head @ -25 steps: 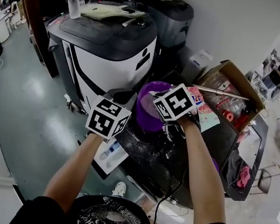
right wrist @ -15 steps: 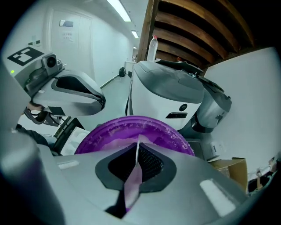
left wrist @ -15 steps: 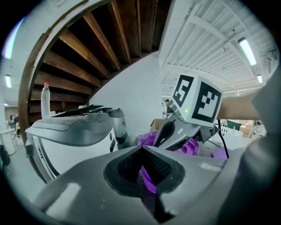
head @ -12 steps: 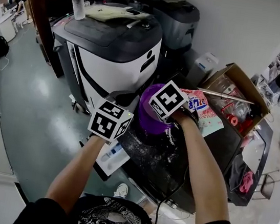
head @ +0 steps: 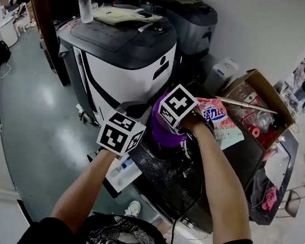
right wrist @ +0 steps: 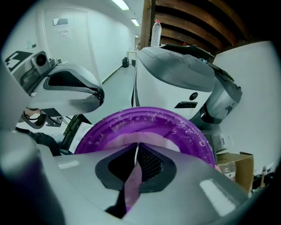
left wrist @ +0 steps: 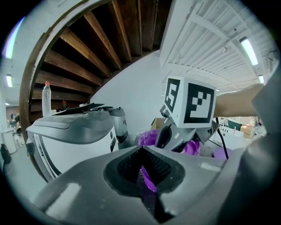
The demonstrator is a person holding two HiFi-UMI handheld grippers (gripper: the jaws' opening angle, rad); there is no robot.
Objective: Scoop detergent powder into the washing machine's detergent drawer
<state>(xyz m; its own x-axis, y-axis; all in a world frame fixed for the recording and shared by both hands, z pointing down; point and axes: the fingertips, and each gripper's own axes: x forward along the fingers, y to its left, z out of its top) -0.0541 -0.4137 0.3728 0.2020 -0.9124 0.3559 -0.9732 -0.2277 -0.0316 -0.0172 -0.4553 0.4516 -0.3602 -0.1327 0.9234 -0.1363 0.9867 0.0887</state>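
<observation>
A purple tub stands over a black surface dusted with white powder. My right gripper is shut on the tub's rim; the right gripper view shows that rim speckled with powder in front of the jaws of my right gripper. To its left, my left gripper is shut on a thin purple piece dusted with powder; I cannot tell what it belongs to. The washing machine stands behind both grippers. No detergent drawer shows clearly.
A pink detergent bag lies right of the tub, beside an open cardboard box. A plastic bottle stands on the washing machine, and a second grey machine is behind it. People stand far right.
My right gripper and the purple tub have moved a little left, closer to my left gripper. The left gripper has barely shifted.
</observation>
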